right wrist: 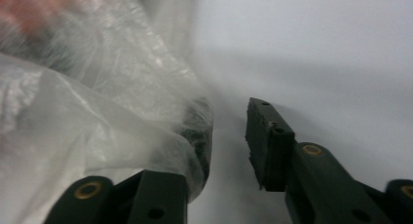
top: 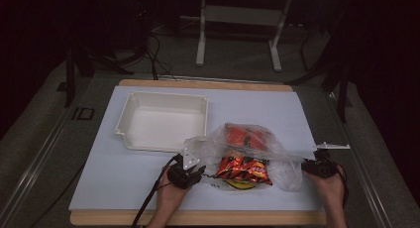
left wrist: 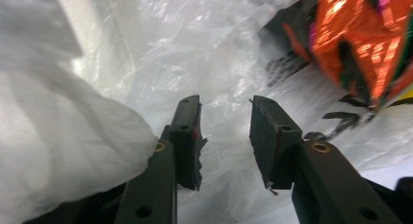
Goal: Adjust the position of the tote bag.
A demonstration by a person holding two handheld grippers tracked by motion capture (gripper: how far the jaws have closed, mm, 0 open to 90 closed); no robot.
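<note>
A clear plastic bag (top: 282,163) lies on the white sheet with a red packet (top: 245,137) inside it. An orange-red snack packet (top: 243,169) sits at the bag's near side. My left gripper (top: 200,170) is at the bag's left edge. In the left gripper view its jaws (left wrist: 224,131) stand apart over crumpled plastic (left wrist: 160,48), with the snack packet (left wrist: 360,44) at upper right. My right gripper (top: 307,164) is at the bag's right end. In the right gripper view it (right wrist: 229,136) is open, and plastic (right wrist: 97,112) drapes over its left jaw, with nothing pinched between the pads.
A white empty tray (top: 168,95) stands at the back left of the white sheet (top: 124,173). Something yellow (top: 240,185) peeks out under the snack packet. The wooden table edge (top: 198,218) runs along the front. Frame legs and cables stand beyond the table.
</note>
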